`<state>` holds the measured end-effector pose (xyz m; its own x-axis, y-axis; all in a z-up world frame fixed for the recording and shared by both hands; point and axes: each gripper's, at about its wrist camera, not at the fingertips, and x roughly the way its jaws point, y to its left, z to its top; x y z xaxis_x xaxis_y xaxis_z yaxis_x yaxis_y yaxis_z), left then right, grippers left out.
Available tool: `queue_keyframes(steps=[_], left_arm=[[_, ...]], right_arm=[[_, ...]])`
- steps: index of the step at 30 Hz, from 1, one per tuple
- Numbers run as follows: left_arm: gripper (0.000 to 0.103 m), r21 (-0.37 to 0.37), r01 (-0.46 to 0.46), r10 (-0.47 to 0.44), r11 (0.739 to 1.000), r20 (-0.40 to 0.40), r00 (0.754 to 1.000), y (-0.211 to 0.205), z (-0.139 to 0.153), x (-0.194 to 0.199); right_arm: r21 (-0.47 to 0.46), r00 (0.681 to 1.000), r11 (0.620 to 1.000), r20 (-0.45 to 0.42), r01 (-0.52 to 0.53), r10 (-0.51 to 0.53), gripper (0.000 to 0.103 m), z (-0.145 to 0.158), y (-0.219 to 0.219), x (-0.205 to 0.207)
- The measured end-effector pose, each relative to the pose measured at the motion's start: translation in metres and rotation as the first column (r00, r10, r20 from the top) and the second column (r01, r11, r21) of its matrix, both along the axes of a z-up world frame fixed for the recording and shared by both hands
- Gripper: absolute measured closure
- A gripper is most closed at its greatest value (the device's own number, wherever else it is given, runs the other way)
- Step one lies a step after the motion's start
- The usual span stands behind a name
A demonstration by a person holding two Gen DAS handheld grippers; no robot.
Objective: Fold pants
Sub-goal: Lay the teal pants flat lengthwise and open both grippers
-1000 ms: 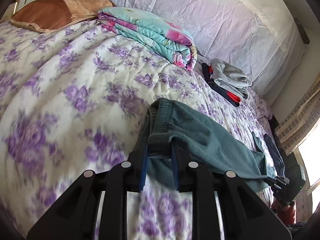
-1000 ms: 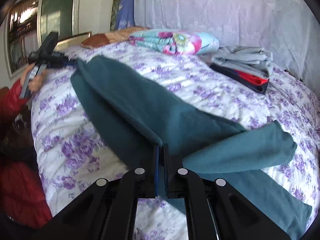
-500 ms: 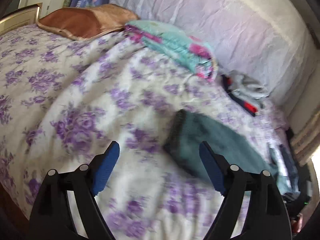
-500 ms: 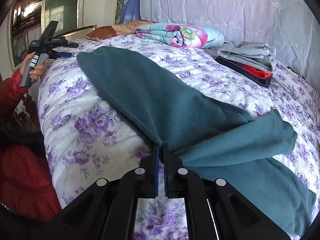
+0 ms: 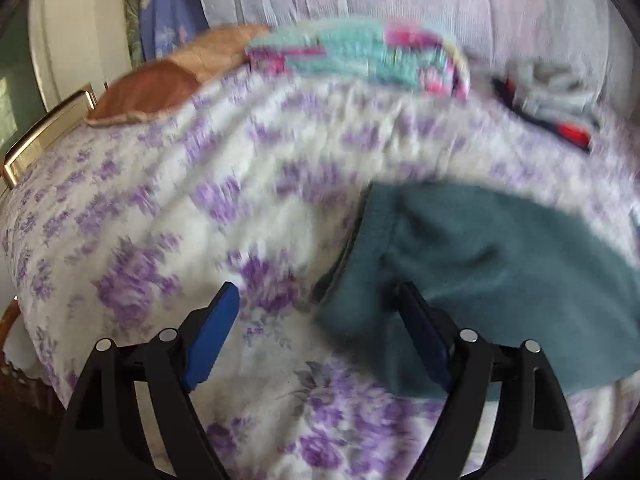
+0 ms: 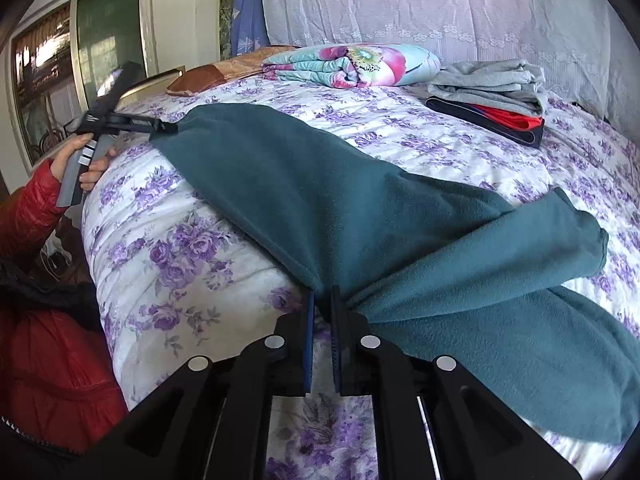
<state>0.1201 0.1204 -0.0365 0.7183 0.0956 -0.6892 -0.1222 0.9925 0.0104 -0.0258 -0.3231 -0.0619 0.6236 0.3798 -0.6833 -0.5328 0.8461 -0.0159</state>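
Teal fleece pants (image 6: 320, 200) lie across the purple-flowered bedspread (image 6: 160, 264). My right gripper (image 6: 321, 304) is shut on the pants at the near bed edge, where a leg end (image 6: 540, 236) folds back over the fabric. In the left wrist view, which is blurred, my left gripper (image 5: 316, 312) is open and empty. Its left finger is over the bedspread (image 5: 160, 220); its right finger is at the waistband end of the pants (image 5: 480, 260). The left gripper also shows in the right wrist view (image 6: 168, 126) at that end of the pants.
A folded floral quilt (image 6: 352, 64), a brown pillow (image 6: 224, 72) and a stack of folded grey, red and navy clothes (image 6: 492, 96) lie at the back of the bed. A window (image 6: 80, 60) is at the left. The person's red sleeve (image 6: 28, 208) is nearby.
My left gripper let go of the waistband, opened wide, and has swung back toward that end. My right gripper stays shut on the pants, which settled flatter on the bed.
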Motion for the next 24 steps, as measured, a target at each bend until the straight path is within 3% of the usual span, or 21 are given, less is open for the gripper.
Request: queue_keyframes(steps=[4, 6, 8, 10, 11, 16, 24], left_arm=[[0.023, -0.006, 0.066, -0.065, 0.998, 0.111, 0.992, -0.026, 0.026, -0.027], [0.016, 0.04, 0.105, -0.109, 0.994, 0.127, 0.986, -0.051, 0.028, -0.034], [0.014, 0.151, 0.111, -0.126, 0.982, 0.099, 0.987, -0.076, 0.014, -0.024], [0.013, 0.214, 0.095, -0.1, 0.972, 0.009, 0.995, -0.088, -0.012, -0.003], [0.013, 0.204, 0.092, -0.086, 0.975, -0.039, 0.996, -0.089, -0.023, 0.005], [0.013, 0.183, 0.047, -0.058, 0.982, 0.057, 0.997, -0.085, -0.004, -0.012], [0.013, 0.161, 0.151, -0.167, 0.975, 0.089, 0.982, -0.131, 0.004, -0.039]], right_arm=[[0.044, 1.0, 0.999, -0.02, 0.006, -0.005, 0.095, -0.001, -0.006, 0.003], [0.059, 1.0, 0.998, -0.024, 0.01, -0.009, 0.094, -0.001, -0.007, 0.003], [0.069, 1.0, 0.998, -0.024, 0.014, -0.013, 0.094, -0.001, -0.007, 0.002], [0.08, 1.0, 0.997, -0.026, 0.017, -0.015, 0.093, -0.001, -0.009, 0.002], [0.086, 0.999, 0.996, -0.028, 0.018, -0.016, 0.093, -0.002, -0.009, 0.002], [0.115, 0.999, 0.993, -0.041, 0.021, -0.016, 0.092, -0.002, -0.012, 0.004], [0.12, 0.999, 0.992, -0.041, 0.022, -0.018, 0.091, -0.002, -0.012, 0.004]])
